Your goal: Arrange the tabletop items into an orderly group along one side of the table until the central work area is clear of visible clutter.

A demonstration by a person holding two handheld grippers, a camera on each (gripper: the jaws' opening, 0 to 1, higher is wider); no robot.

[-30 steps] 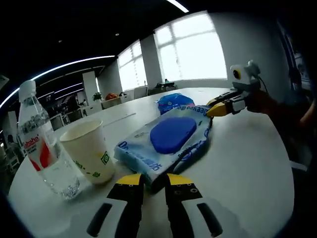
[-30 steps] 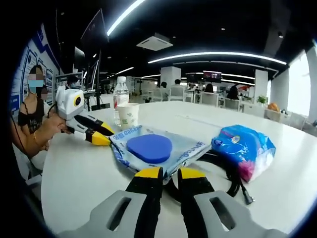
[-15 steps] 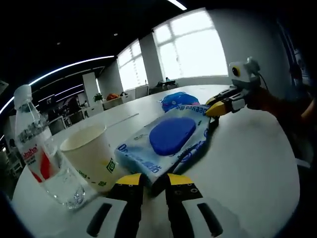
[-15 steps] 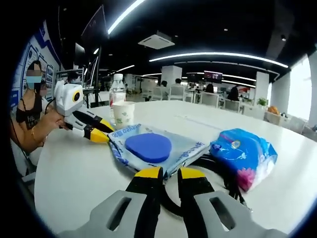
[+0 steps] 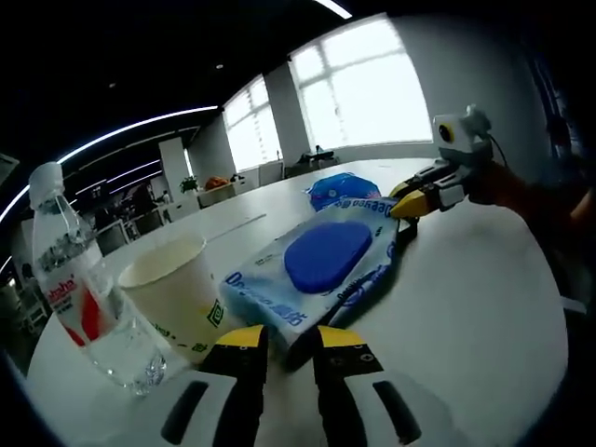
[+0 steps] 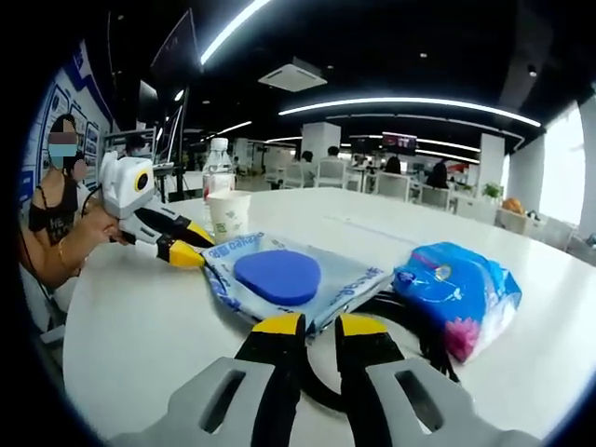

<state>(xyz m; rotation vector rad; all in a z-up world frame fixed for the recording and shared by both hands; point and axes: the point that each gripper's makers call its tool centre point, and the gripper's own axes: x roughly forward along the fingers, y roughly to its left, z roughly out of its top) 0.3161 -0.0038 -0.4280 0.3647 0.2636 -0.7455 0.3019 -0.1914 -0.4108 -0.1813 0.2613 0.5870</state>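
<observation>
We hold the wet-wipes pack [image 5: 321, 265] by its two ends: our left gripper [image 5: 285, 338] is clamped on the near corner in the left gripper view, and our right gripper [image 6: 308, 325] pinches the opposite edge in the right gripper view. The pack lies flat on the white counter [image 5: 466, 307], between the paper cup [image 5: 177, 296] with the water bottle [image 5: 79, 289] at one end and the blue snack bag [image 6: 452, 289] with a black cable [image 6: 410, 326] at the other.

The risk, as we judge it, is the cup: it stands just beside the pack's corner, so a sideways drag could tip it or nudge the bottle. Pulling unevenly could also slip the thin film from one grip.

The pack's long axis runs from one gripper to the other, blue lid [image 6: 277, 277] facing up.
</observation>
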